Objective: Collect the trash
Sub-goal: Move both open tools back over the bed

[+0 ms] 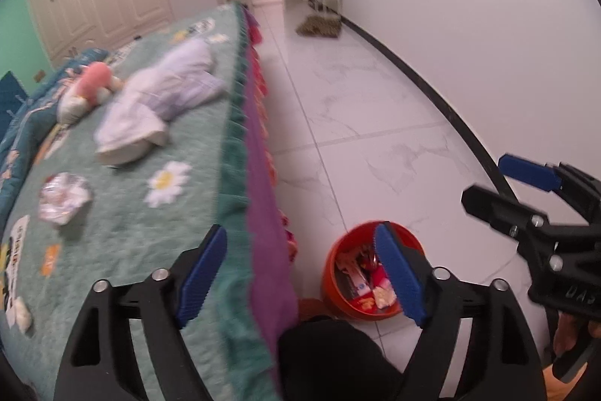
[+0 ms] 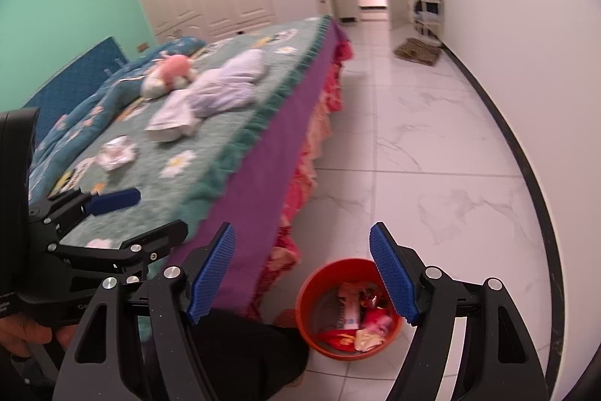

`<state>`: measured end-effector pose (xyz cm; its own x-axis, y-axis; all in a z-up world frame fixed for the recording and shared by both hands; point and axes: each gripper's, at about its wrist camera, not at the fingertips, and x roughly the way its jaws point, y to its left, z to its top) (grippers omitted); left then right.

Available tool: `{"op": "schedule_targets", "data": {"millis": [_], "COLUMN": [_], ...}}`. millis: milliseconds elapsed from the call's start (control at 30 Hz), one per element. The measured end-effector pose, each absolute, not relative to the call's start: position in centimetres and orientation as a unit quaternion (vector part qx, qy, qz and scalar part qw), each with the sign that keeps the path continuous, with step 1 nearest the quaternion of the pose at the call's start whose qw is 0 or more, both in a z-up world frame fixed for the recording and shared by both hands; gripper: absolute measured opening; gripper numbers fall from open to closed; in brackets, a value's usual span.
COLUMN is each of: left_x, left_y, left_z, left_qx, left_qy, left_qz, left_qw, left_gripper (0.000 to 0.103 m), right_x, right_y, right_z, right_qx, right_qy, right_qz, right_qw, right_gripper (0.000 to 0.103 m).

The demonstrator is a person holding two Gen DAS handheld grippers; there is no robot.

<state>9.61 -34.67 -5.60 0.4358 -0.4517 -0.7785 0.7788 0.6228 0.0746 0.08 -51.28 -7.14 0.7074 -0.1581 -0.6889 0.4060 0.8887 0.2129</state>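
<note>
From the left wrist view, the task is judged partly done. An orange bin (image 1: 370,273) is seen on the white tiled floor (image 1: 375,123) just beside the bed (image 1: 150,213), and several wrappers and packets are already held in it. A crumpled silvery wrapper (image 1: 64,198) is left lying on the green bedspread, and a small white scrap (image 1: 20,316) is seen near the lower edge; both are judged still to be collected. The left gripper (image 1: 300,277) is held wide apart, with nothing between its blue pads.

From the right wrist view, the same bin (image 2: 347,310) is shown from above, its bottom covered by red, white and yellow packaging, well short of full. The right gripper (image 2: 302,273) is likewise spread and empty. The wrapper (image 2: 114,153) is seen on the bedspread, well apart from both tools.
</note>
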Motion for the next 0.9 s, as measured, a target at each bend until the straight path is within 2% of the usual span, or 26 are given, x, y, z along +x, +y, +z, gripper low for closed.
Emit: {"op": "schedule_targets", "data": {"millis": [367,900], "left_x": [10.7,16.1], "left_y": [-25.3,-9.8], "left_z": [-2.0,-1.6], "left_qx": [0.185,0.104], "left_qy": [0.359,0.378], "left_qz": [-0.310,-0.170], "left_qw": [0.861,0.904], "left_gripper": [0.081,0.081], "right_x": [2.7,11.8], "right_y": [-42.3,-28.7], "right_z": [-2.8,-1.0], "right_qx": [0.133,0.072], "right_qy": [0.329,0.341], "right_qz": [-0.076,0.055], "right_qw": [0.932,0.936], "right_gripper": [0.074,0.074]}}
